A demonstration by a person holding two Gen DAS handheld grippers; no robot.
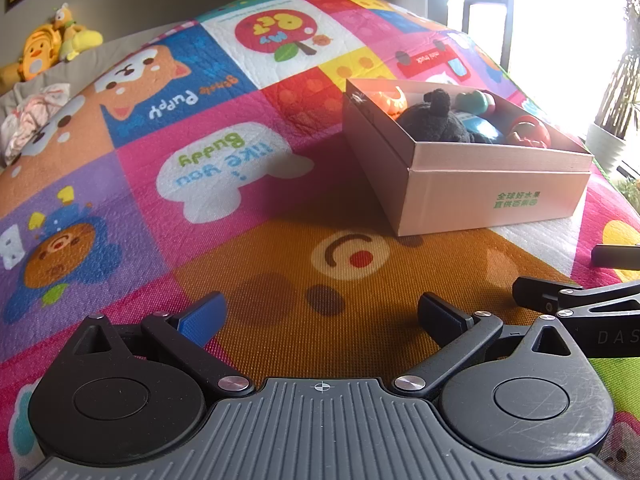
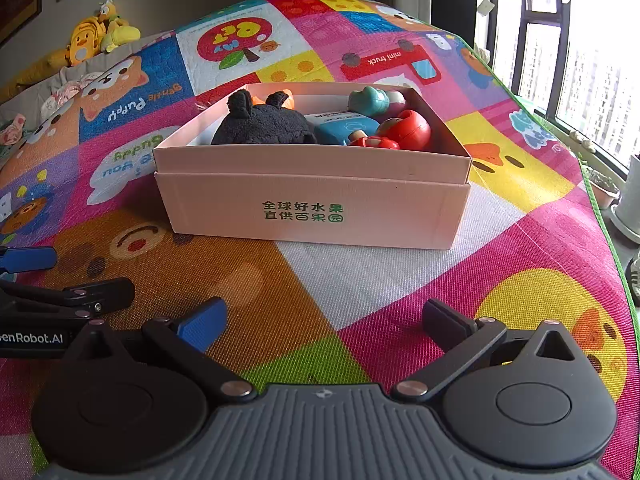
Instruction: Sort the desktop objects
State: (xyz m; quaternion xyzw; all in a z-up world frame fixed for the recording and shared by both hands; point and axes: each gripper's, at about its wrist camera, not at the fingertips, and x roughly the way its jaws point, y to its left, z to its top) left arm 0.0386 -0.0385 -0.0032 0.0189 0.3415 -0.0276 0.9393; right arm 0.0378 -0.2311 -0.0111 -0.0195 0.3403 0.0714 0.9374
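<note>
colourful cartoon play mat (image 2: 360,280) with a pink cardboard box (image 2: 312,200) of toys on it

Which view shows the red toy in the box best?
The right wrist view: the red toy shows nearly whole above the box front wall. In the left wrist view it sits at the far corner, washed out by window glare.
</note>
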